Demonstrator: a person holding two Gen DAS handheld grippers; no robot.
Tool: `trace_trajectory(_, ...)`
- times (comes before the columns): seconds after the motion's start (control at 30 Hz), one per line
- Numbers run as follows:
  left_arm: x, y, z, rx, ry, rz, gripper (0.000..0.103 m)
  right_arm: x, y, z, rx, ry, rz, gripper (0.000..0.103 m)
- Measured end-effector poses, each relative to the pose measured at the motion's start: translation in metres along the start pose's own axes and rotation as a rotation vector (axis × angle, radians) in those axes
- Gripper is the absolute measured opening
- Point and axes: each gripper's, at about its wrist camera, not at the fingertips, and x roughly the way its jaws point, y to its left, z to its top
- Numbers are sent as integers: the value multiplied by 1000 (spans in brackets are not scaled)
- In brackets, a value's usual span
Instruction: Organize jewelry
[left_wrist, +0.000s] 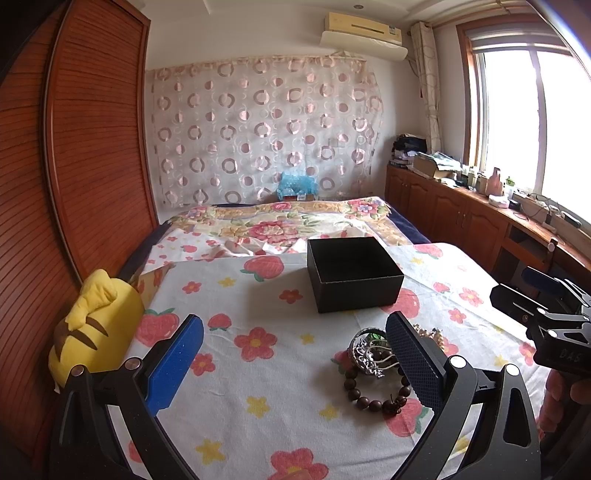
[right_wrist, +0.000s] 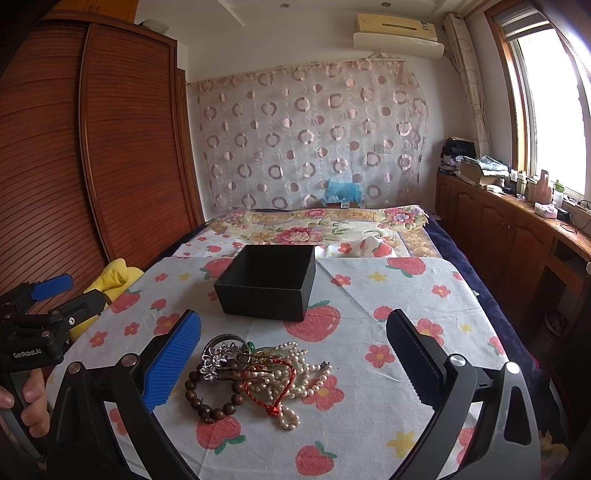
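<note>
From my left gripper (left_wrist: 295, 363), jaws spread wide and gripping nothing, I saw a yellow plush (left_wrist: 92, 325) at the far left edge of the bed, against the wardrobe (left_wrist: 74, 147). Further right, the black box (left_wrist: 352, 275) sat open on the strawberry cloth (left_wrist: 258, 369), near the middle. Just in front of it lay the jewelry: a wooden bead bracelet (left_wrist: 369, 395) touching a silver piece (left_wrist: 365, 354), partly hidden behind my right-hand finger.

My right gripper (right_wrist: 293, 360) was also wide and empty, above the cloth (right_wrist: 369, 369). Between its fingers lay the tangle: bead bracelet (right_wrist: 207, 402), silver piece (right_wrist: 218, 360), red cord (right_wrist: 280, 384), pearls (right_wrist: 306, 373), all touching, near the box (right_wrist: 269, 284).
</note>
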Motion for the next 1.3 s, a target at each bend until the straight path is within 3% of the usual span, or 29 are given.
trace_trajectory(1.3, 1, 0, 0, 3, -8, 1, 96, 0, 0, -1, 1, 1, -1, 101)
